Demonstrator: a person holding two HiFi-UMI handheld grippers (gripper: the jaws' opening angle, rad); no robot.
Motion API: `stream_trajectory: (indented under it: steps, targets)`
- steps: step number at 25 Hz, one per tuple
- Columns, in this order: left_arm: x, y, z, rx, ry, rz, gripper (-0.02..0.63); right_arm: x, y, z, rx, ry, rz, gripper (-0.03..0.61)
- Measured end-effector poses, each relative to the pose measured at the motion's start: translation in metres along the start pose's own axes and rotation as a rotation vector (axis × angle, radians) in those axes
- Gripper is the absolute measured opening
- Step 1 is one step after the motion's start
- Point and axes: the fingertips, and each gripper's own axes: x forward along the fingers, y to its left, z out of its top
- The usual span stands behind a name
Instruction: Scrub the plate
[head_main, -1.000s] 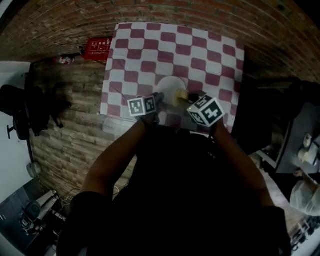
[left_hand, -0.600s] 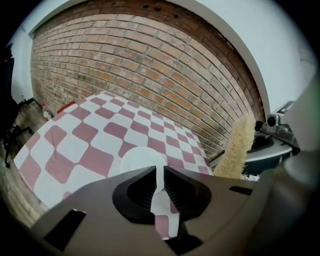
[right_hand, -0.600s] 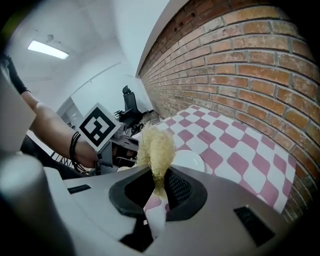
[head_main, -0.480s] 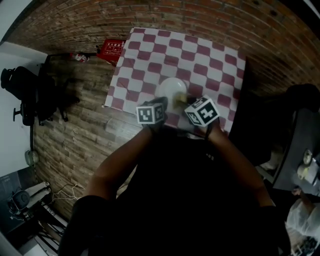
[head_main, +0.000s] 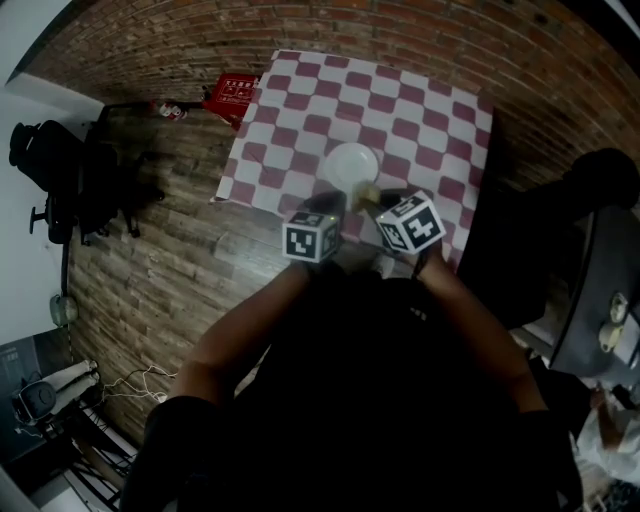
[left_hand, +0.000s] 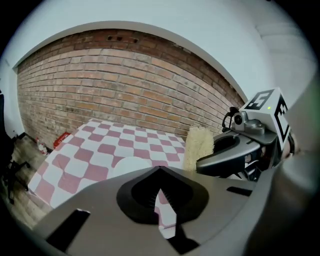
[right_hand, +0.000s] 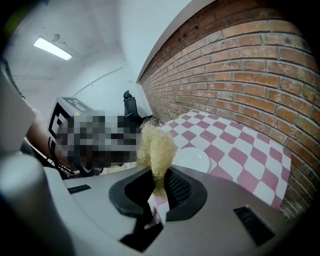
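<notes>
Now the left gripper's (left_hand: 159, 192) jaws have just been closing and meet on nothing. Against a second ago, it sits lower in the head view, drawn off the near rim of the plate (head_main: 351, 165), which lies flat on the checked cloth (head_main: 420, 110) in the upper middle of the frame. The right gripper (right_hand: 157, 188) clenches the pale fibrous scrubber (right_hand: 156, 147) by the plate's lower right edge; with nothing steadying the plate, the scrubbing looks paused or done.
</notes>
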Motion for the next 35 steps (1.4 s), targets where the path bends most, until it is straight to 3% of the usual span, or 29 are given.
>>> stream_trajectory:
  steps: [6,8,17,23,35]
  targets:
    - [-0.03,-0.01,-0.005,0.063,-0.024,-0.066,0.011,-0.01,0.03,-0.007,0.008,-0.017,-0.046,0.046]
    - [-0.047,-0.01,-0.01,0.046,-0.031,-0.098,0.011,-0.012,0.046,-0.011,0.015,-0.024,-0.06,0.046]
    - [-0.152,-0.005,-0.066,0.075,-0.054,-0.192,0.011,-0.007,0.148,-0.047,-0.02,-0.008,-0.09,0.046]
    - [-0.19,-0.015,-0.099,0.12,-0.058,-0.213,0.011,-0.02,0.197,-0.073,-0.006,-0.014,-0.112,0.046]
    - [-0.19,-0.082,-0.105,0.138,-0.087,-0.212,0.011,-0.072,0.193,-0.111,-0.033,-0.02,-0.097,0.046]
